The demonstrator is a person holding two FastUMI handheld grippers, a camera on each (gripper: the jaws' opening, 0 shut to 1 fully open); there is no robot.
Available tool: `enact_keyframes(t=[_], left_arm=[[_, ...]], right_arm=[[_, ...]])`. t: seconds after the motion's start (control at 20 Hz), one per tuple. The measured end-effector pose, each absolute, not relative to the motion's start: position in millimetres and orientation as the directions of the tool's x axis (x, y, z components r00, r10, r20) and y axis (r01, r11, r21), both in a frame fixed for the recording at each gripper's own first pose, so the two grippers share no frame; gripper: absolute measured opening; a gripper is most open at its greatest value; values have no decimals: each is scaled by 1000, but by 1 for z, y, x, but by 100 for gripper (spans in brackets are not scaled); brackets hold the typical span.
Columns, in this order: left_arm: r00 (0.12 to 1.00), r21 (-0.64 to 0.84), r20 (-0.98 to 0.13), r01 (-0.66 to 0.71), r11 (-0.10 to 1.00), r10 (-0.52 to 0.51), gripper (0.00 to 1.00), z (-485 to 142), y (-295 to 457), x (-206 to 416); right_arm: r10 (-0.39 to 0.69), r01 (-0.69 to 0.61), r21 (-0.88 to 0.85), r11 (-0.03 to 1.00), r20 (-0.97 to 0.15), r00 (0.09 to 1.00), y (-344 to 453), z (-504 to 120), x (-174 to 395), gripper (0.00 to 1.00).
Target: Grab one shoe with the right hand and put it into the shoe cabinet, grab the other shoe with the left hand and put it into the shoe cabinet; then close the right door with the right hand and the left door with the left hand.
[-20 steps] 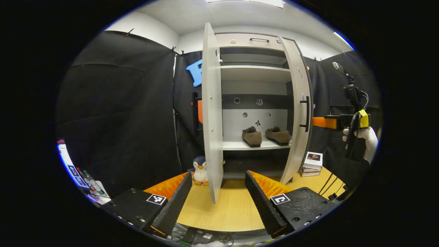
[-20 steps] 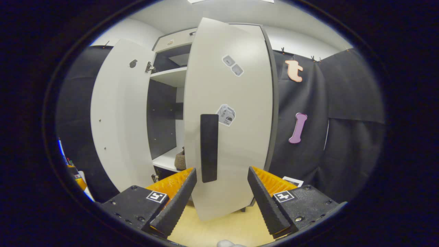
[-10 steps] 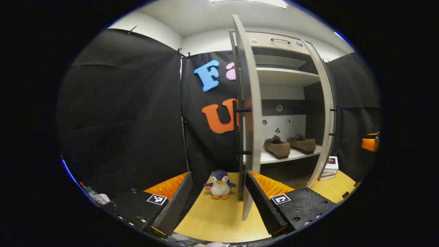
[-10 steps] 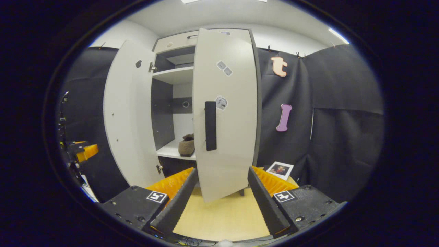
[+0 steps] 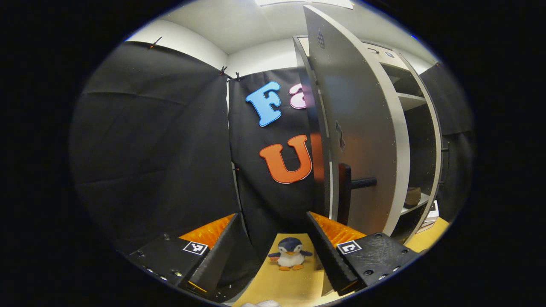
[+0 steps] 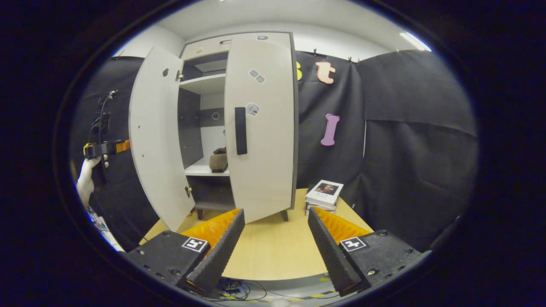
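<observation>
The right door (image 6: 260, 128) of the shoe cabinet (image 6: 236, 42) stands shut in the right gripper view, while the left door (image 6: 158, 136) hangs wide open, leaving one step of the task undone. A brown shoe (image 6: 219, 160) sits on the lower shelf (image 6: 202, 169) inside, seen through the gap between the two doors; the second shoe is hidden behind the shut door, so its place cannot be told from here. The right gripper (image 6: 275, 245) rests with its fingers apart and empty, held back from the cabinet above the near edge of the wooden table (image 6: 273, 251), with a stack of books (image 6: 324, 194) on the table just right of the cabinet. At far left in that view a gloved hand (image 6: 87, 177) holds the left gripper (image 6: 111, 147) just outside the open door's outer face. In the left gripper view its own fingers are spread with nothing between them, the left door's outer face and dark handle (image 5: 346, 194) close ahead on the right, and a toy penguin (image 5: 290, 253) standing on the table below. Judged from this, the closing of the left door is in hand; the next move calls for the left gripper to press on the door's outer face near the handle and swing it right until it meets the cabinet front
</observation>
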State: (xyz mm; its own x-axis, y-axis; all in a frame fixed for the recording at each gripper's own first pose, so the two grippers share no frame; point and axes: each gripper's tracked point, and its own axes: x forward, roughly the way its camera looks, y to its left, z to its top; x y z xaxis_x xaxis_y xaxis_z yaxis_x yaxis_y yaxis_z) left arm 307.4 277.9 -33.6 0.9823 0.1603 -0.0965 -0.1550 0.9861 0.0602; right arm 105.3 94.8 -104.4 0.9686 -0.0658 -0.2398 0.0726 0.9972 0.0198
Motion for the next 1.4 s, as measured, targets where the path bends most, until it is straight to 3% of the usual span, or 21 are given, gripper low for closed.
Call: enact_keyframes(t=[0.05,0.1,0.15,0.25,0.35,0.55,0.75,1.0,1.4], left_arm=[[985,66,-81,-150,986,156,89,-31,276,307],[985,65,-71,-150,987,155,93,-31,274,305],[987,62,-72,-138,988,143,89,-31,269,305],[985,65,-86,-142,988,147,94,-34,263,302],[987,70,-88,-128,989,134,86,-35,250,300],[992,89,-89,-83,992,91,86,-29,199,299],[995,63,-89,-29,998,35,89,-31,140,315],[993,43,-100,-60,997,64,96,-29,103,324],[994,15,-109,-11,1000,13,96,-27,66,267]], right_arm=[[-67,78,33,996,-240,968,92,-105,103,98],[-67,79,40,996,-244,967,90,-105,102,98],[-68,81,42,996,-251,966,87,-106,100,98],[-59,71,39,997,-251,966,80,-104,97,97],[-51,59,25,998,-244,968,72,-101,95,98],[-19,26,28,999,-241,970,53,-100,96,98],[10,1,42,999,-255,967,26,-99,99,98],[25,-18,31,999,-244,969,-2,-88,96,98],[63,-56,41,998,-194,979,-6,-64,105,97]])
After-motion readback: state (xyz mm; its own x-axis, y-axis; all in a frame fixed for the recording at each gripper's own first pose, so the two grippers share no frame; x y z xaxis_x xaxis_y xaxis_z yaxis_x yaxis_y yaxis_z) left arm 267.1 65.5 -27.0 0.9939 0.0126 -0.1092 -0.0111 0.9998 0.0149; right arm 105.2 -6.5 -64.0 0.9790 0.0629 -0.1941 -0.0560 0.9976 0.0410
